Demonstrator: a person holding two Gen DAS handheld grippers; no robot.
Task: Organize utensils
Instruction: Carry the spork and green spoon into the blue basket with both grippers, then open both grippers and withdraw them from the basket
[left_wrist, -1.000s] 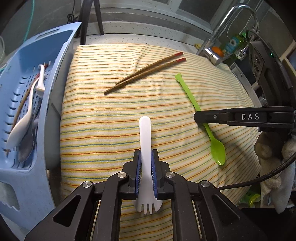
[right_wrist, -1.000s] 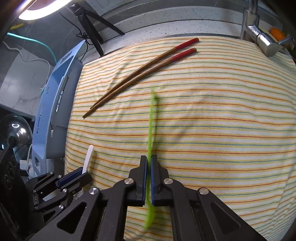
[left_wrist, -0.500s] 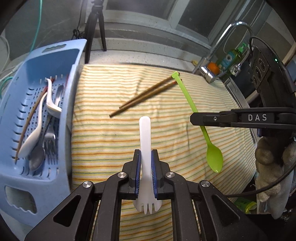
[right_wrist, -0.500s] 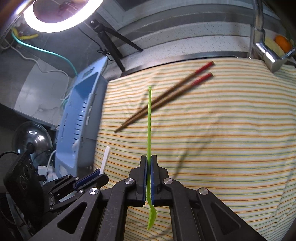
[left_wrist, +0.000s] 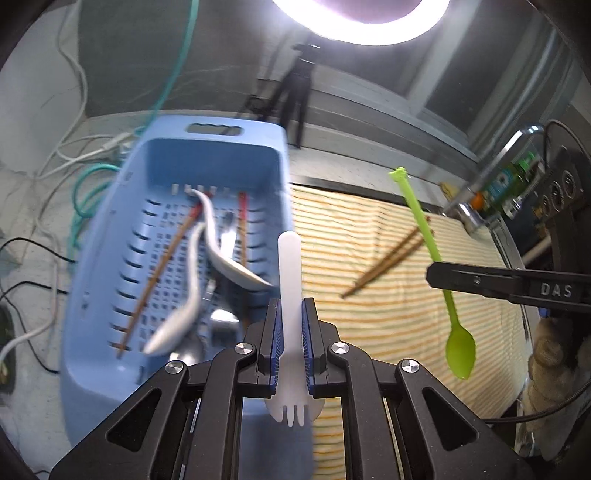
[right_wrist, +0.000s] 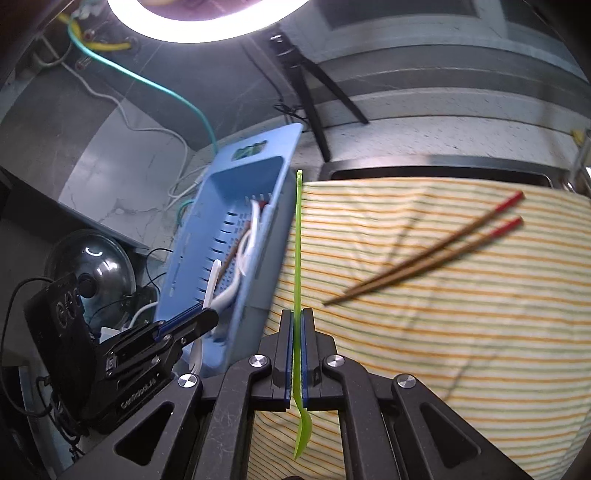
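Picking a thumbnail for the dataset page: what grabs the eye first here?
Each gripper holds a utensil off the striped cloth: the left gripper a white fork, the right gripper a green spoon. Left of the cloth sits a blue basket of cutlery; two chopsticks remain on the cloth.

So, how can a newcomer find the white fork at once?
Look right of the blue basket, above the striped cloth. The left hand-held gripper is shut on the fork: white, handle up, short tines down, unlike the green spoon.
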